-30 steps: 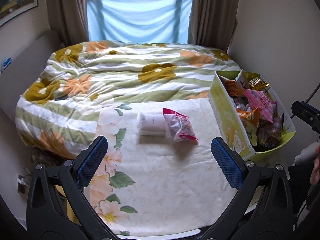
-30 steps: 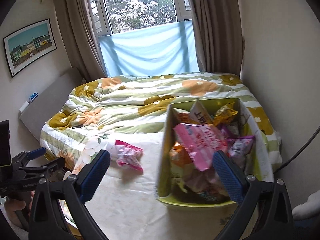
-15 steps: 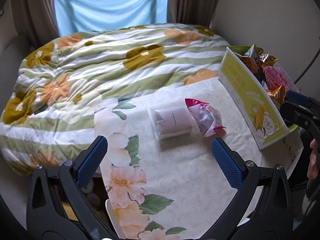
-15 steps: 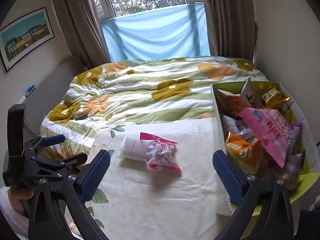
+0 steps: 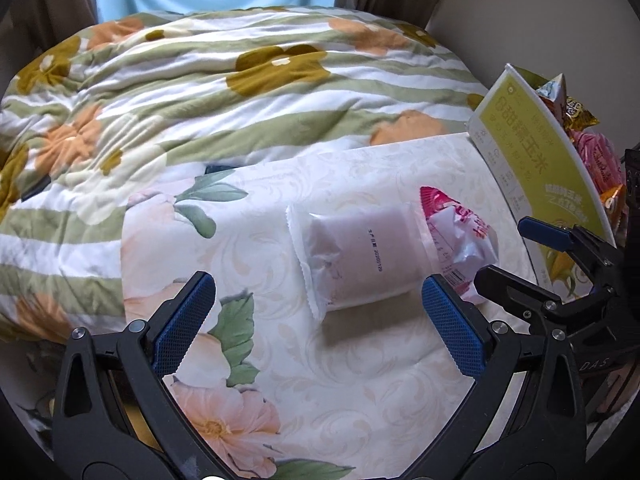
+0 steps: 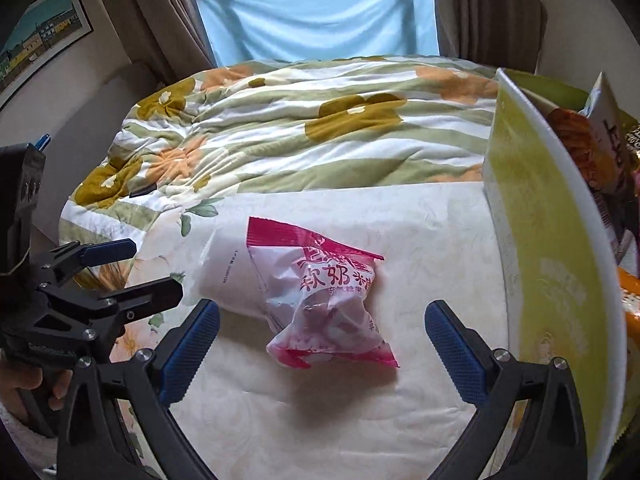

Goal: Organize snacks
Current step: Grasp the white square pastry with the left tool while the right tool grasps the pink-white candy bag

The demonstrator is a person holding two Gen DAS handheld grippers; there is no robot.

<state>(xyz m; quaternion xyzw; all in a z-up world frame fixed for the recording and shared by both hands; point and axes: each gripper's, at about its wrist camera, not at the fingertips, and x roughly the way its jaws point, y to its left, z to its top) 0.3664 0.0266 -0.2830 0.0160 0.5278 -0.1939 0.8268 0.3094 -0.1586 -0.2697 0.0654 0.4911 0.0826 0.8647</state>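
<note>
A white snack packet [image 5: 356, 256] lies on the cream floral cloth [image 5: 360, 380], with a pink-and-white candy bag [image 5: 460, 236] touching its right side. My left gripper [image 5: 316, 328] is open, low over the cloth, just short of the white packet. In the right wrist view the pink bag [image 6: 324, 300] lies in front of my open right gripper [image 6: 320, 348], and the white packet [image 6: 228, 276] is partly hidden behind it. The left gripper also shows at the left of the right wrist view [image 6: 132, 276], and the right gripper at the right of the left wrist view [image 5: 532, 256].
A yellow-green box [image 5: 536, 184] full of snack bags stands at the right edge of the cloth; it also shows in the right wrist view [image 6: 540, 248]. A rumpled flowered quilt [image 5: 224, 92] covers the bed behind. Curtains and a wall are beyond.
Both grippers have moved forward and down toward the two packets, which now look much larger. The right gripper has swung left, away from the box, and now faces the pink bag.
</note>
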